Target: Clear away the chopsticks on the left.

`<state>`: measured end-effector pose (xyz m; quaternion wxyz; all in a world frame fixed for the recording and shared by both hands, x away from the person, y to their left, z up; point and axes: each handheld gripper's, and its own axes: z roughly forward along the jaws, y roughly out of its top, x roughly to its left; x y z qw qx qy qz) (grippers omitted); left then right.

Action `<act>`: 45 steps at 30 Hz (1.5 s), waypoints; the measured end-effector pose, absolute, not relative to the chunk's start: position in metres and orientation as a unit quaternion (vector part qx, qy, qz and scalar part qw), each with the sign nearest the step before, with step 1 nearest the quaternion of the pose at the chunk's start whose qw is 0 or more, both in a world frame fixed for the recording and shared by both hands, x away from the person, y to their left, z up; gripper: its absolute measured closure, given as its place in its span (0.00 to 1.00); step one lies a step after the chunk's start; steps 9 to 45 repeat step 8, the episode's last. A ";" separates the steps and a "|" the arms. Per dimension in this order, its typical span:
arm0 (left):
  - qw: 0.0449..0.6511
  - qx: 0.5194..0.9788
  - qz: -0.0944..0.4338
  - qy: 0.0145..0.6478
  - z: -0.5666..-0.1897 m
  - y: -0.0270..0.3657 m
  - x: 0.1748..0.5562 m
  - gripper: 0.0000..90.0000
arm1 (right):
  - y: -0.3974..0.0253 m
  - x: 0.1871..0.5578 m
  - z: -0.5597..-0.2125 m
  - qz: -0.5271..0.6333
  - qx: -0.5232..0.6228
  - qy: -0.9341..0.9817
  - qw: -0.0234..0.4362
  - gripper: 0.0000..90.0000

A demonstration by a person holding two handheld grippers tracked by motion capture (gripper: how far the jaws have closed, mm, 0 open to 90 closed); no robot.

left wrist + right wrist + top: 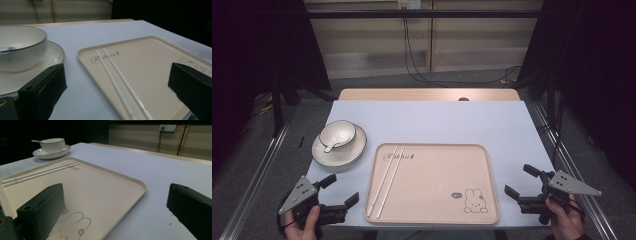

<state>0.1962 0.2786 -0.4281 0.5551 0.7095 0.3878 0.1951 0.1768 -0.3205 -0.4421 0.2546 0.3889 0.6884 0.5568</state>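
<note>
A beige tray (432,150) with a rabbit drawing lies at the table's front middle. Two white chopsticks (387,180) rest side by side along its left part. Left of the tray, a white bowl (337,134) holding a spoon (331,146) sits on a white plate (354,150). My left gripper (340,191) hovers open at the front left corner, jaws wide, facing the tray (150,62), chopsticks (120,82) and bowl (20,47). My right gripper (521,181) stands open at the front right, beside the tray (105,185), with nothing between its jaws.
The pale blue table (437,120) has a wooden strip along its far edge (427,94). Cables (412,60) hang against the back wall. Metal frame rails (257,170) run along both sides of the table.
</note>
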 end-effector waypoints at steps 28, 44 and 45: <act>0.573 0.694 0.163 0.405 -0.436 0.292 0.201 0.02 | -0.321 0.178 -0.443 0.551 0.391 0.692 0.254 0.01; 0.573 0.694 0.163 0.405 -0.436 0.292 0.201 0.02 | -0.321 0.178 -0.443 0.551 0.391 0.692 0.254 0.01; 0.573 0.694 0.163 0.405 -0.436 0.292 0.201 0.02 | -0.321 0.178 -0.443 0.551 0.391 0.692 0.254 0.01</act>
